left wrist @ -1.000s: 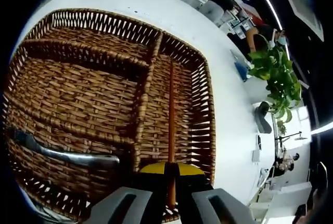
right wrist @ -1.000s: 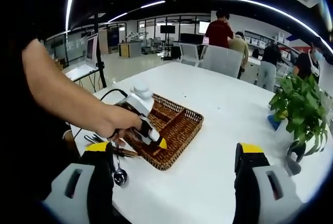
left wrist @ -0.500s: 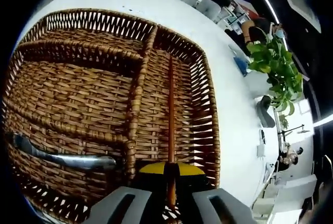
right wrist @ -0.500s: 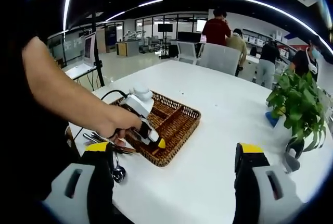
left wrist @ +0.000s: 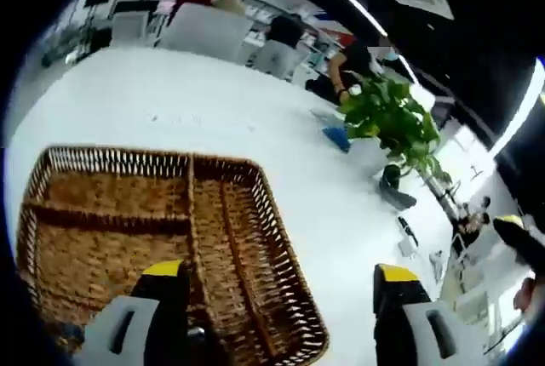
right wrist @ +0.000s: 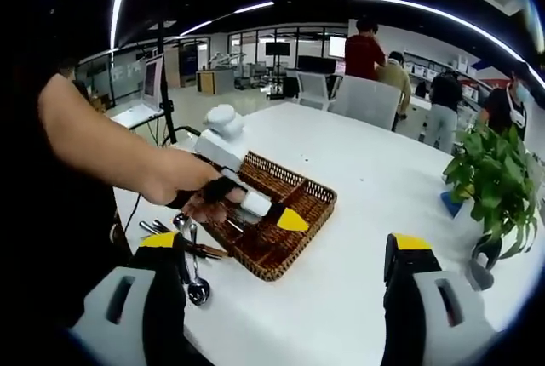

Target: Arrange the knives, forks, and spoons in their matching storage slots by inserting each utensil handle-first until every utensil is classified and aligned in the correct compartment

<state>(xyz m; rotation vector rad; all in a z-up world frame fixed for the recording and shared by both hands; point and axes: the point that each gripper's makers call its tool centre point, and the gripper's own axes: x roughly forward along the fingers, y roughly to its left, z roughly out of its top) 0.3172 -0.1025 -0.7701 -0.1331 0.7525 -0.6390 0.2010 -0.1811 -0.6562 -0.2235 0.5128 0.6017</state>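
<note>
We find the left gripper point(left wrist: 277, 306) wide open and empty above the wicker basket point(left wrist: 264, 213). The right gripper point(right wrist: 285, 298) is likewise wide open, empty, with loose utensils point(right wrist: 192, 251) ahead on the table point(right wrist: 358, 187).

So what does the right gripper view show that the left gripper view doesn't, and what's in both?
The right gripper view alone shows the loose utensils lying on the table beside the basket, plus the person's hand holding the left gripper above it. The left gripper view alone looks down into the compartments, where a thin wooden handle lies in the long right-hand slot. Both share the wicker basket, the white table, the potted plant and people standing in the background.
</note>
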